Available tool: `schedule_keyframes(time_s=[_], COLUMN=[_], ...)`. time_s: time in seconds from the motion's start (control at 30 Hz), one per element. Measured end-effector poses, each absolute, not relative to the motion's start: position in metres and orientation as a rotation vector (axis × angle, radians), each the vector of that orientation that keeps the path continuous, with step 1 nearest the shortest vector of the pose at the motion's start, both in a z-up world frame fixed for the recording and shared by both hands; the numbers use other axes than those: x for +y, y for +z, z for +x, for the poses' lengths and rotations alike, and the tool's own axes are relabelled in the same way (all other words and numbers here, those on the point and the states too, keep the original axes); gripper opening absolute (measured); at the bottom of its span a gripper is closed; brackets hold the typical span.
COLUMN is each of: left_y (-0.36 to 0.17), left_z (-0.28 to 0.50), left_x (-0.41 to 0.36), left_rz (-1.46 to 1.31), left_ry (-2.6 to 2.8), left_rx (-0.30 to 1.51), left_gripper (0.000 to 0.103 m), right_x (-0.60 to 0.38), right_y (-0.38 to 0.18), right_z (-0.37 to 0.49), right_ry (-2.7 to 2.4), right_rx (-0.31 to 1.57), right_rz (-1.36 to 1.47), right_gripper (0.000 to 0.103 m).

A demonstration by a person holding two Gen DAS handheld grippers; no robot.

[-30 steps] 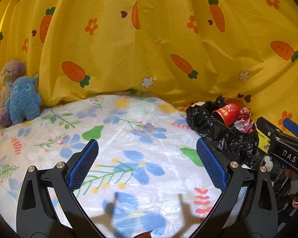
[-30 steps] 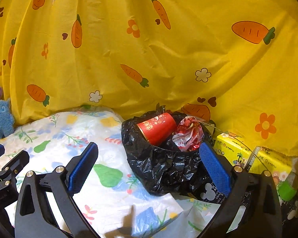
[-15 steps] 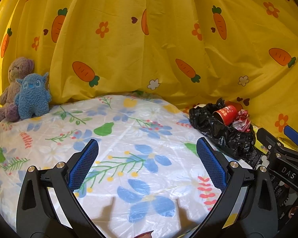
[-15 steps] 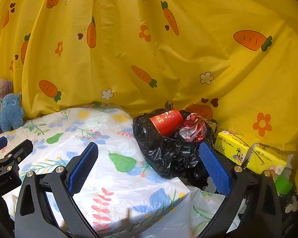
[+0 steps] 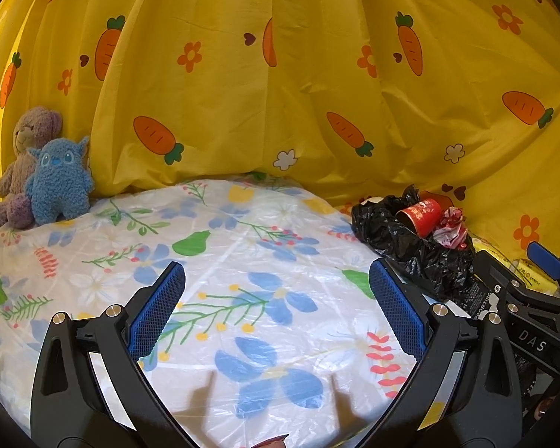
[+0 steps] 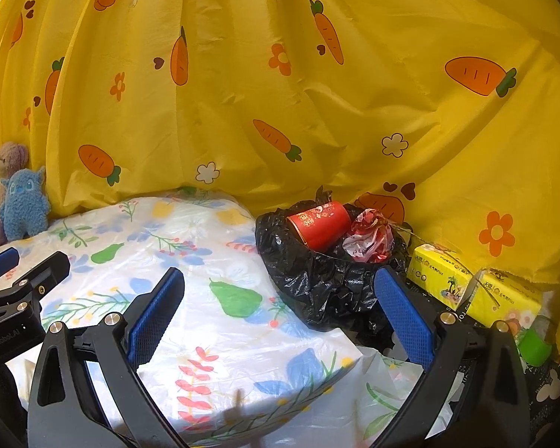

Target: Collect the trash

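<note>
Both tongs hang wide and empty above the bench under its floral white plastic sheet (image 5: 250, 268): the left tongs (image 5: 276, 298) over the middle of the sheet, the right tongs (image 6: 280, 306) nearer the sheet's right-hand corner. The crumpled black plastic trash bag (image 6: 317, 280) sits open-mouthed at the far right edge of the bench, against the yellow carrot-print curtain (image 6: 280, 93). Inside its mouth lie a red paper cup on its side (image 6: 319, 222) and a scrunched red-and-white wrapper (image 6: 369, 240), just beside each other. No loose trash shows on the sheet in either view, so the collecting step looks finished or close to it. Judged next move: tidy or gather the bag's rim, which calls for the right tongs to go forward to the near rim and pinch thin, slack film without tipping the cup out. Two yellow tissue packs (image 6: 474, 287) and a green-capped item (image 6: 534, 347) sit right of the bag; whether these count as trash cannot be told. A blue fuzzy plush toy (image 5: 59, 183) and a mauve plush bear (image 5: 22, 164) sit at far left, well apart.
</note>
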State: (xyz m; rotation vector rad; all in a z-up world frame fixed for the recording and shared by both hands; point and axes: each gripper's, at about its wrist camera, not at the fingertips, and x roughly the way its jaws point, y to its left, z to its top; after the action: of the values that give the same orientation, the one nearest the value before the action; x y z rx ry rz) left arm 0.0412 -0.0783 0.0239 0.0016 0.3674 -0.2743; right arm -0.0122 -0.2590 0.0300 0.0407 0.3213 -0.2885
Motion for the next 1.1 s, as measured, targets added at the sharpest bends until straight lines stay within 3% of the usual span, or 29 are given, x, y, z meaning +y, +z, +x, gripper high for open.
schedule_keyframes(time_s=[1.1], left_y=[0.0235], left_z=[0.0398], left_x=[-0.0785], left_rz=[-0.008], left_ry=[-0.273], left_rx=[0.368], left_gripper=[0.097], right_x=[-0.2532], right_y=[0.0302], right_z=[-0.011], right_ry=[-0.275], right_rx=[0.32], right_rz=[0.03], right_gripper=[0.098])
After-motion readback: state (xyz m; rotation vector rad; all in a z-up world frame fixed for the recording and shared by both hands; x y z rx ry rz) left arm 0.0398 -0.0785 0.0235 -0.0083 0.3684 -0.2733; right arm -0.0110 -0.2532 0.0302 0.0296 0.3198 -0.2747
